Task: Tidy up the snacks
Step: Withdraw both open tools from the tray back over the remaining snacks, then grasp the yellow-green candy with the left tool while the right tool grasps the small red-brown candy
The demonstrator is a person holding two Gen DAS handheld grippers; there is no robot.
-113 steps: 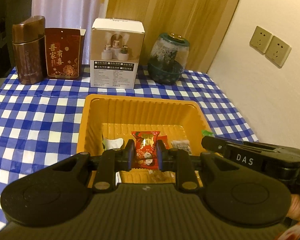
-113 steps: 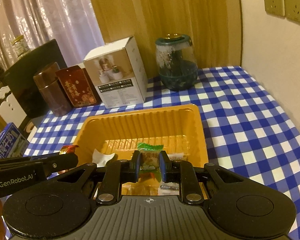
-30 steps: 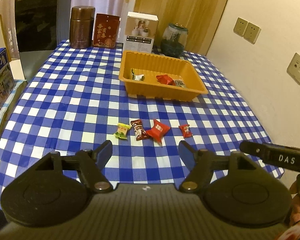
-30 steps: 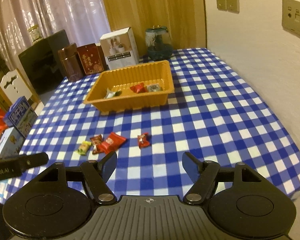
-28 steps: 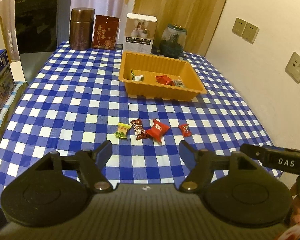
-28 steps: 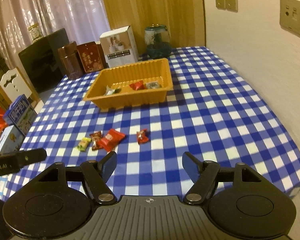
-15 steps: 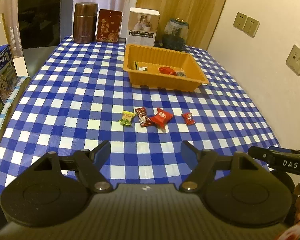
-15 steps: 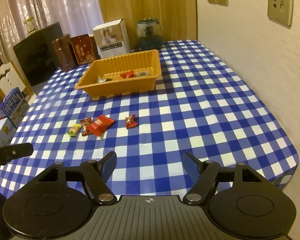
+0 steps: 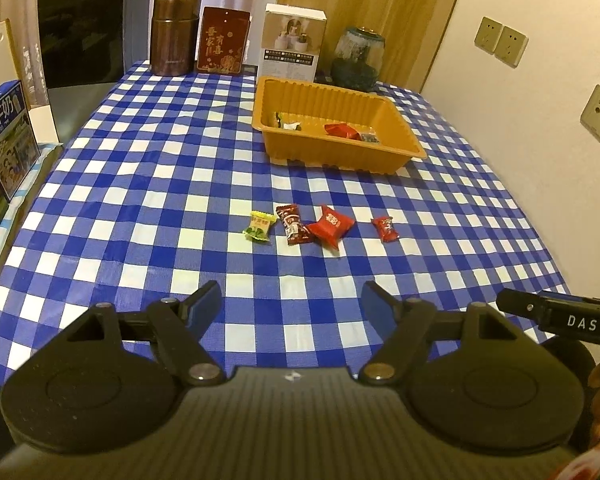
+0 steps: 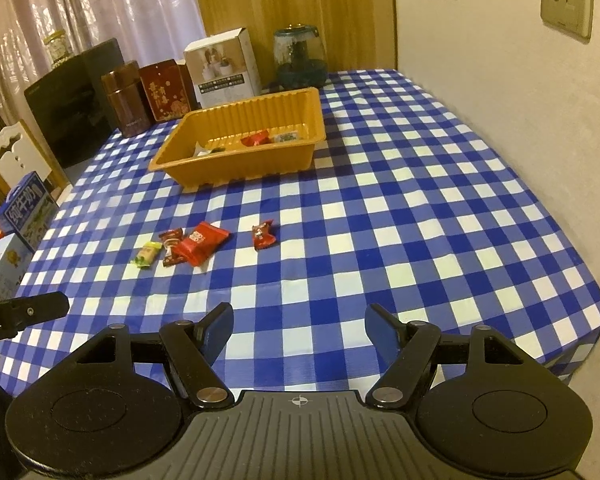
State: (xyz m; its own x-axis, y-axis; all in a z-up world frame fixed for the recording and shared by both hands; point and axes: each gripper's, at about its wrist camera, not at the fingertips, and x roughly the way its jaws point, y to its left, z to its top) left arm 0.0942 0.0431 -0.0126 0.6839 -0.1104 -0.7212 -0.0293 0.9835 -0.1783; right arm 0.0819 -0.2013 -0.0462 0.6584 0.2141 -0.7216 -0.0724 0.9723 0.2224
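Note:
An orange tray (image 9: 336, 156) (image 10: 240, 168) sits on the blue checked table and holds a red snack (image 9: 339, 129) and a few other wrappers. In front of it lie several loose snacks: a yellow-green candy (image 9: 259, 226) (image 10: 147, 255), a dark brown bar (image 9: 294, 224) (image 10: 170, 246), a red packet (image 9: 331, 226) (image 10: 200, 243) and a small red candy (image 9: 385, 229) (image 10: 263, 234). My left gripper (image 9: 292, 304) is open and empty, held back above the table's near edge. My right gripper (image 10: 299, 328) is open and empty, also well short of the snacks.
At the table's back stand a brown canister (image 9: 175, 40), a red box (image 9: 223, 42), a white box (image 9: 293, 46) and a glass jar (image 9: 358, 58). A wall runs along the right. Milk cartons (image 9: 6, 136) stand off the table's left side.
Both grippers let go of their snacks into the tray, opened, and pulled far back toward the table's near edge. The loose snacks have not moved.

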